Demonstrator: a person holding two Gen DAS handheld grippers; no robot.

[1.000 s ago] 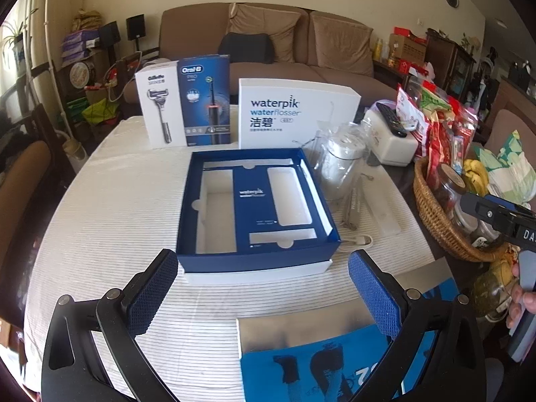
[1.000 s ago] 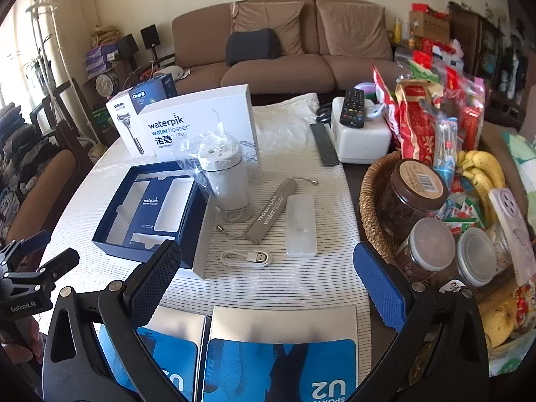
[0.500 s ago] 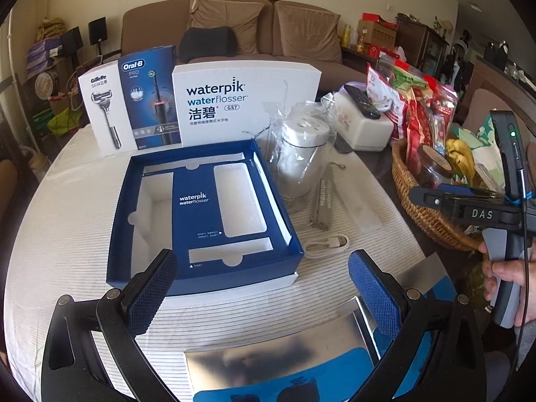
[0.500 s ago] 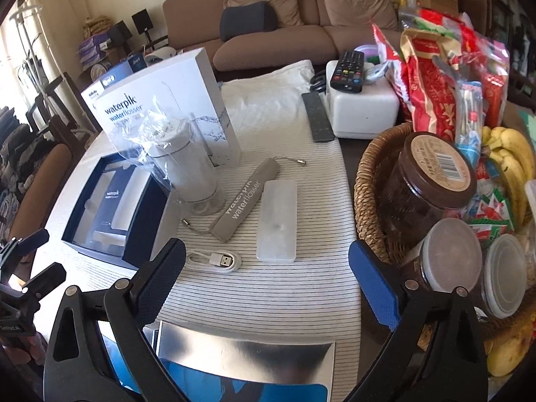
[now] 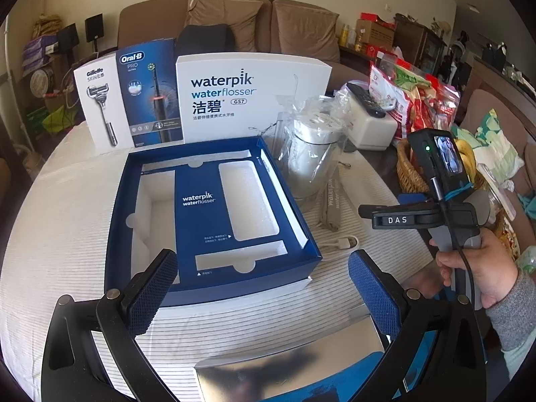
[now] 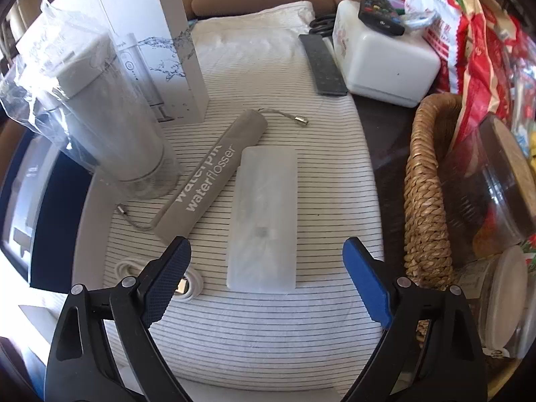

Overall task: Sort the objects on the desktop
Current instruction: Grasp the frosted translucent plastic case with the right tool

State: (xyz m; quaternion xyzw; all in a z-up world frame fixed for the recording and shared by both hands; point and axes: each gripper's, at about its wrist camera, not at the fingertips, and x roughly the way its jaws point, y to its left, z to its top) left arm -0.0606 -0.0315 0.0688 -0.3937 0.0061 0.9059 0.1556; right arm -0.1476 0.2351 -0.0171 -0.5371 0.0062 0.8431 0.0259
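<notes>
Across the striped cloth (image 6: 268, 328) on the surface, both tools stand with fingers spread wide and nothing between them. The left tool (image 5: 261, 298) hovers over the near edge of the blue tray (image 5: 207, 214), whose white foam pockets hold nothing. At 12 o'clock behind the tray stand the Waterpik lid (image 5: 251, 97), the Oral-B box (image 5: 150, 93) and the Gillette box (image 5: 100, 104), side by side. The bagged flosser (image 5: 311, 154) stands upright at 2 o'clock of the tray, just beside it.

Only the left view shows the right hand (image 5: 482, 268) gripping its tool's handle at 3 o'clock, and a shiny booklet (image 5: 288, 368) at 6 o'clock.

Only the right view shows the frosted case (image 6: 264, 221) clearly; it lies flat on the cloth straight ahead of the right tool (image 6: 266, 284), its near end between the fingertips' lines but apart from them. The grey pouch (image 6: 214, 174) lies slantwise just beside the case at 10 o'clock, and the cable (image 6: 191, 284) sits coiled by the left finger. A basket (image 6: 425, 201) stands at 3 o'clock, and a remote (image 6: 323, 65) at 12 o'clock.
</notes>
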